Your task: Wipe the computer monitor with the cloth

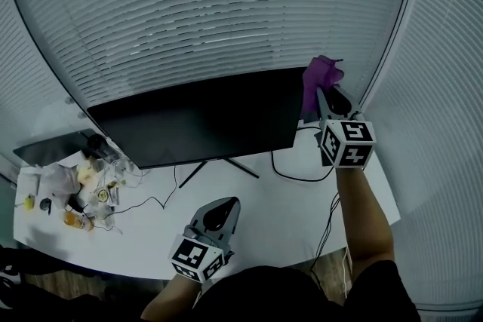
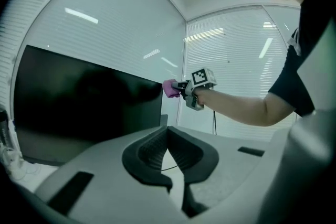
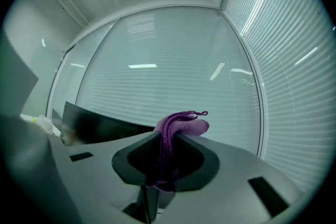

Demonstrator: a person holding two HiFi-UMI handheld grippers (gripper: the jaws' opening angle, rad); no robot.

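A wide black monitor stands on the white table with its dark screen facing me. My right gripper is raised at the monitor's top right corner and is shut on a purple cloth. The bunched cloth sticks out past the right gripper beside the screen's edge. In the left gripper view the cloth touches the monitor's upper corner. My left gripper hangs low over the table's front, shut and empty.
Bottles, bags and small clutter crowd the table's left end beside a dark flat device. Black cables run across the table behind the monitor's stand legs. Window blinds close in behind and at the right.
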